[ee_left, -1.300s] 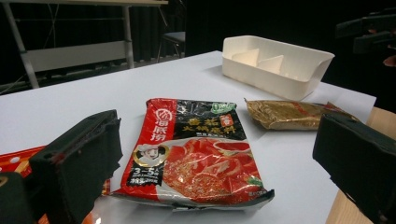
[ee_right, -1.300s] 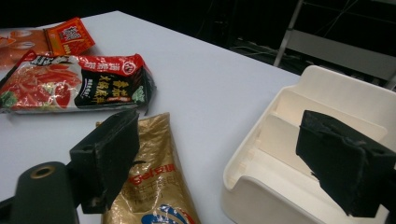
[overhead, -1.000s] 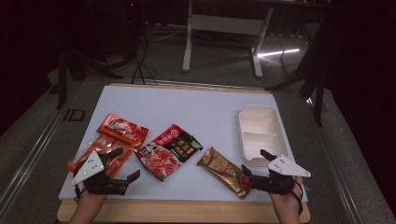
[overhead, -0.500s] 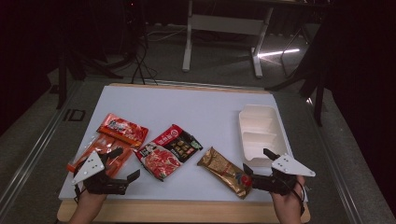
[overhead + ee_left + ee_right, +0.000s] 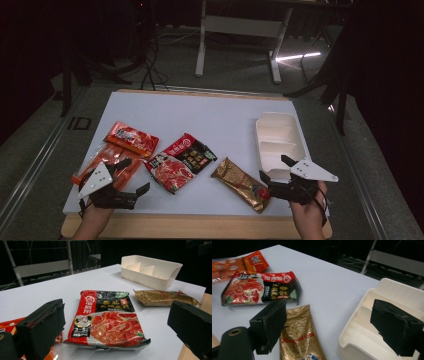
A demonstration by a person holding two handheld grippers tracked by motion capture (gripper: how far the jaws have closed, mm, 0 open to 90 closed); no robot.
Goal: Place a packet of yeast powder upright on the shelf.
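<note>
1. Step in hand, as judged: approach before a first pick. Right gripper (image 5: 274, 175) released, jaws spread wide and clasping nothing, poised at the near table edge between the gold packet (image 5: 242, 183) and the white divided tray (image 5: 279, 142).
2. Left gripper (image 5: 134, 176) likewise released and empty, jaws parted, resting at the near left corner.
3. Seen along the right jaws: gold packet (image 5: 300, 340) just beneath and ahead of the left jaw; tray (image 5: 372, 325) under the right jaw, compartments empty.
4. Seen along the left jaws: red-and-black sauce packet (image 5: 107, 320) straight ahead between them, flat on the table (image 5: 40, 292); orange packet (image 5: 107, 160) under the left jaw.
5. Next move, as judged: a swing toward the gold packet, a descent to straddle its edge, then closure; thin flat foil calls for a low, shallow bite.
6. Hard to make out: packet print; the near end of the gold packet cut off below the right gripper view; the orange packet partly covered by the left gripper.
</note>
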